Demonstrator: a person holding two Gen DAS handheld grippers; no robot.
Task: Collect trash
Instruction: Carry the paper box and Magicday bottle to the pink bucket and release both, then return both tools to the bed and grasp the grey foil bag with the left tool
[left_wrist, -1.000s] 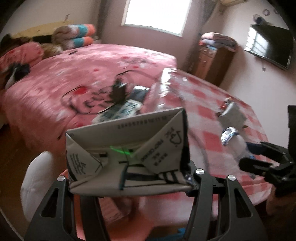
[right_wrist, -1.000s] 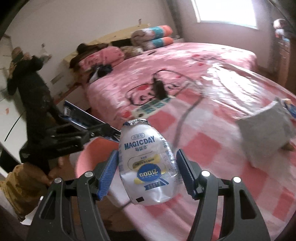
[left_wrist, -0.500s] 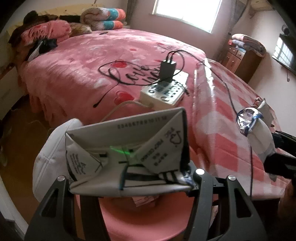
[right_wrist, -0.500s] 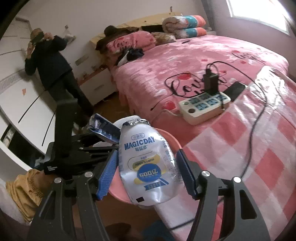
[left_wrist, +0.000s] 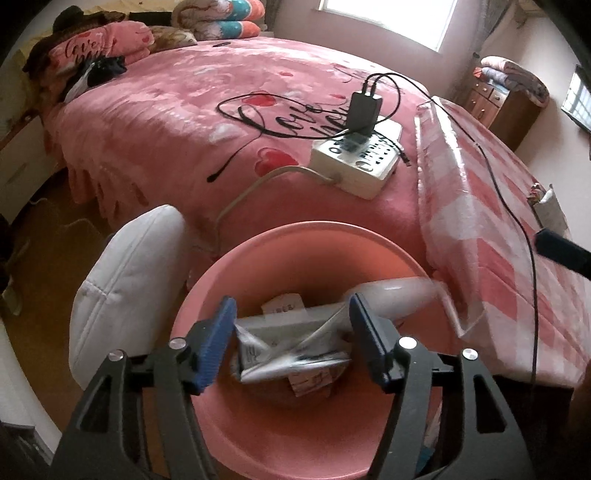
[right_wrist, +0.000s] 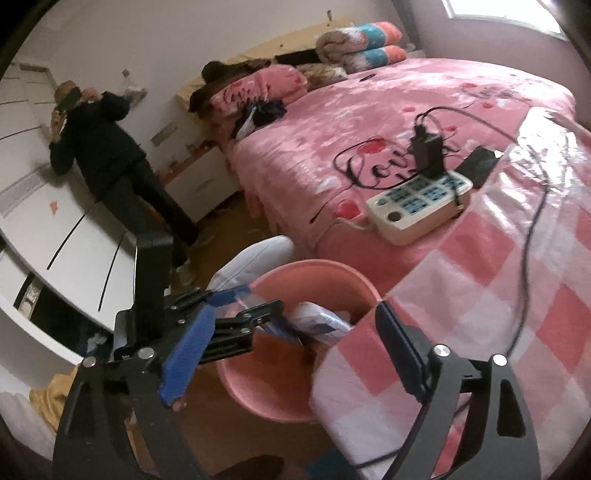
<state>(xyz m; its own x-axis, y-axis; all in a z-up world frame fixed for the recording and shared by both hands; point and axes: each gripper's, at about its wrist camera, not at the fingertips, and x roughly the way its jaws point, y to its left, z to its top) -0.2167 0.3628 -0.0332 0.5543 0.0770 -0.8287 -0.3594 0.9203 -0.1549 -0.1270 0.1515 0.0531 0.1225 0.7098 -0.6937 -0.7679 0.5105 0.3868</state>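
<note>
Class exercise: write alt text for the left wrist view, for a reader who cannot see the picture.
The open left gripper hangs over a pink bin, where a crumpled white carton lies free between its blue fingers. A blurred pale pouch is at the bin's right rim. Behind, a pink bed carries a white power strip.

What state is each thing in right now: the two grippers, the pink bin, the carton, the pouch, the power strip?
Left gripper: jaws just opened, empty.
Right gripper: jaws just opened, empty.
Pink bin: open-topped, holding trash.
Carton: crushed, inside bin.
Pouch: inside bin.
Power strip: charger plugged in.
</note>
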